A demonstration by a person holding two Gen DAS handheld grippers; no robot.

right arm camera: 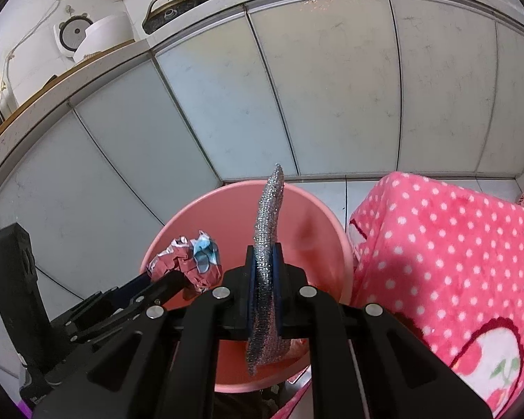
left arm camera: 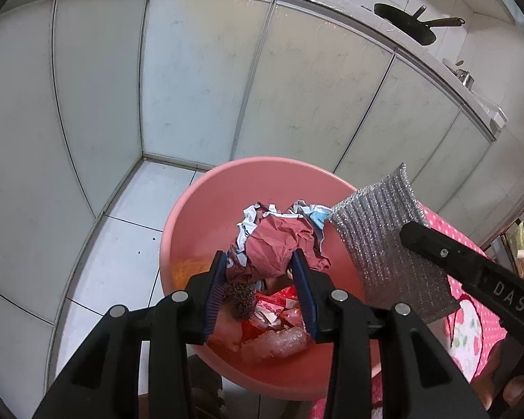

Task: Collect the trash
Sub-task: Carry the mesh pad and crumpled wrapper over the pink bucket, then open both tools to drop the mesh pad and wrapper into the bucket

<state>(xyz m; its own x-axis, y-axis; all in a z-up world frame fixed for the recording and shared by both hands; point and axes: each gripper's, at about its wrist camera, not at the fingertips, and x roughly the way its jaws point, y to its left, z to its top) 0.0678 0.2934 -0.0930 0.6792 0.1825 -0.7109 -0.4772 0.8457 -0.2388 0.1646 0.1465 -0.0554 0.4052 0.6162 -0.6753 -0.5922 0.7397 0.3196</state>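
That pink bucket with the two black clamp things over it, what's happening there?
A person is collecting trash with a hand-held gripper in each hand. The left gripper holds a crumpled red wrapper over the pink bucket, which already has other scraps in it. The right gripper is clamped on a flat silver scouring pad, also above the bucket. Neither piece has been let go yet. A pink dotted cloth covers something beside the bucket.

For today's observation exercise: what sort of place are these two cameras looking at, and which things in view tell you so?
Most likely a home kitchen, seen near floor level. Dark frying pans sit on a long countertop above pale cabinet doors, and a white rice cooker stands on the counter.
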